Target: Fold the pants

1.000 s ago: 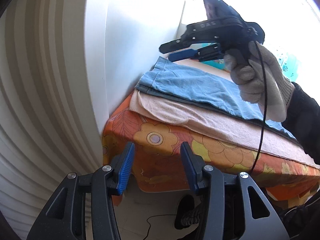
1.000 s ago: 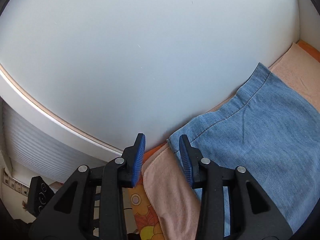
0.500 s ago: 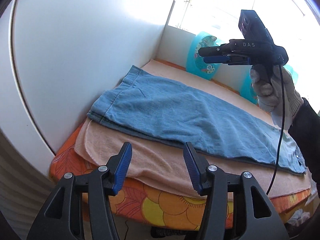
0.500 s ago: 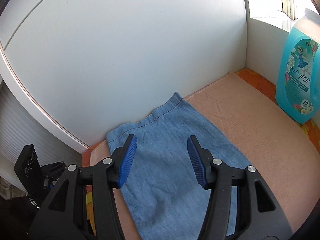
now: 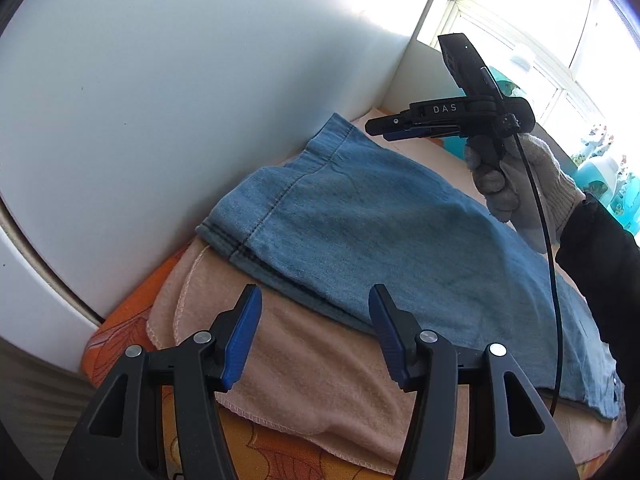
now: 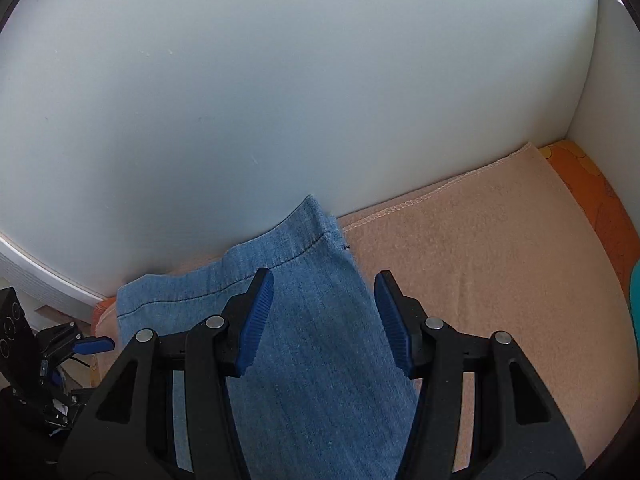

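With both the left gripper [image 5: 316, 336] and right gripper [image 6: 324, 320] half open and empty (jaws just widened), each might pinch the peach fuzzy blanket [image 5: 320, 364] beneath, not the soft blue denim pants [image 5: 380, 232] ahead.

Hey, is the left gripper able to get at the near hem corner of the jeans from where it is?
Probably yes. The left gripper is open with nothing between its jaws, and the jeans lie flat on the peach blanket just ahead, hem corner uncovered. The right gripper hovers farther back, out of the way.

wrist views, angled down, sharing pants [image 5: 360, 220]
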Demonstrator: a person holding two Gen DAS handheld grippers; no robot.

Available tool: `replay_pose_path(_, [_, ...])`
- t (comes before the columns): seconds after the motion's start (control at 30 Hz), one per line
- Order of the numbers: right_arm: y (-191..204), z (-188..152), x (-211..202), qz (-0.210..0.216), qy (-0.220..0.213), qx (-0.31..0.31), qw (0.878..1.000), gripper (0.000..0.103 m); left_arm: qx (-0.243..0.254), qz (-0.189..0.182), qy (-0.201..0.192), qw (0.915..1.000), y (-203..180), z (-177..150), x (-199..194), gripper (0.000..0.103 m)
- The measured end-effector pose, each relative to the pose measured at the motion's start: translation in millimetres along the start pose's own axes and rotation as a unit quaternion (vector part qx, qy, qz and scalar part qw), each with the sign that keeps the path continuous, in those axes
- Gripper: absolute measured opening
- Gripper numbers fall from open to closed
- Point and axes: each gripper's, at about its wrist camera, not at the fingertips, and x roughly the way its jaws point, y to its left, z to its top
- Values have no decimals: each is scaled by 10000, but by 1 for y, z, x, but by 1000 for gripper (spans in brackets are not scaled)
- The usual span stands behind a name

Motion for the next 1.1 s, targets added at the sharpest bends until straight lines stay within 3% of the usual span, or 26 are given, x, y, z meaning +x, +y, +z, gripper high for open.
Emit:
replay_pose_path(0.2, [-5,8,23,181,88,-177,9996,55,-95,313,16,9995,10,4,9,55])
replay_pose_path(0.33, [1,5,26,405,31,-326,9986,55,-55,441,-16,9990,10,8,15,61])
replay_pose_path(0.43, [9,-1,26,388,13,-526,9979,46,-28,599,-63,9982,9,8,18,64])
replay_pose_path(0.5, [9,-4,25,426,14,-530,9977,24,-36,665,-78,9978,6,10,19,65])
replay_pose_path(0.63, [15,-14,13,531,-151,-672,9962,19,66,796,-27,9968,1,16,28,65])
replay_pose_path(0.67, [18,-16,8,550,-215,-702,9958,18,131,801,-29,9967,-1,16,30,62])
replay_pose_path(0.77, [30,-28,-17,687,-441,-789,9935,17,353,750,-56,9965,-10,17,35,28])
replay_pose_path(0.9, [47,-51,-53,632,-676,-1079,9899,16,453,767,-94,9960,-14,17,36,24])
replay_pose_path(1.1, [73,-117,-109,365,-881,-1447,9849,15,557,791,-116,9952,-14,13,28,24])
